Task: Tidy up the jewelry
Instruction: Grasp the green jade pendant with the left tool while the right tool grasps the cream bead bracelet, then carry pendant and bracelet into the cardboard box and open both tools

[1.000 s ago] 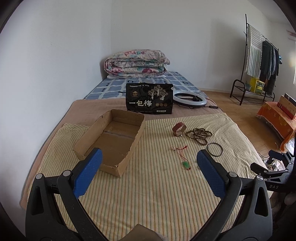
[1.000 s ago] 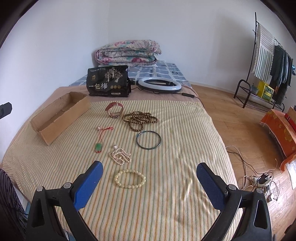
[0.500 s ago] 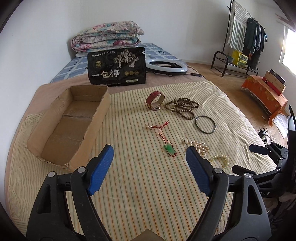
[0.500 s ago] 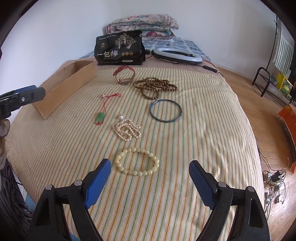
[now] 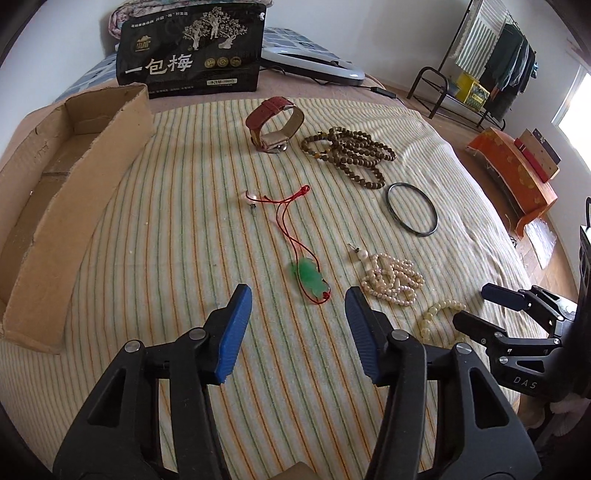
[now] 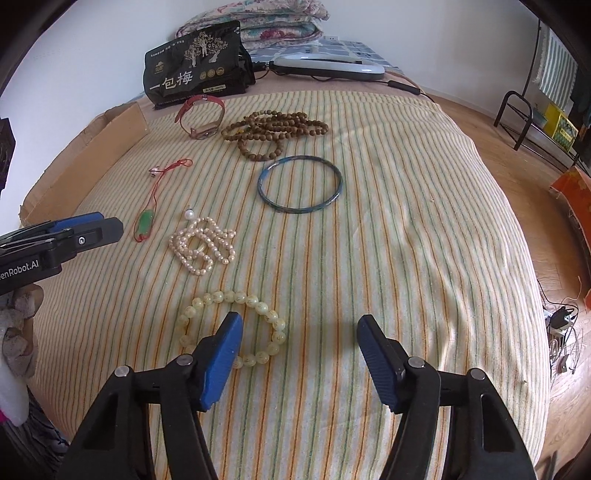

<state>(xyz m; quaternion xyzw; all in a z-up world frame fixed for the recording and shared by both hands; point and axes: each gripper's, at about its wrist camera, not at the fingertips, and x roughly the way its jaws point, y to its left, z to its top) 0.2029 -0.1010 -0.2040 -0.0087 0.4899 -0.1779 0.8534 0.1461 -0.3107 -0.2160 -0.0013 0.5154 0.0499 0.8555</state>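
Jewelry lies on a striped cloth. My left gripper [image 5: 298, 300] is open, just short of a green jade pendant [image 5: 309, 277] on a red cord [image 5: 287, 218]. My right gripper [image 6: 298, 326] is open, its left finger over a pale bead bracelet [image 6: 258, 302]. A pearl strand [image 5: 392, 277] [image 6: 202, 246], a dark bangle [image 5: 412, 212] [image 6: 300, 189], brown wooden beads [image 5: 351, 152] [image 6: 271, 131] and a red-strapped watch [image 5: 274, 123] [image 6: 201, 116] lie farther off. An empty cardboard box [image 5: 55, 184] stands at the left.
A black snack bag [image 5: 190, 50] and a ring light [image 5: 314, 66] lie behind the jewelry. Folded quilts [image 6: 266, 18] sit at the back. A clothes rack [image 5: 480, 62] and orange stool [image 5: 513, 173] stand on the floor to the right.
Both grippers have moved forward and down toward the cloth. The left has neared the jade pendant and the right the pale bracelet. Both stay open.
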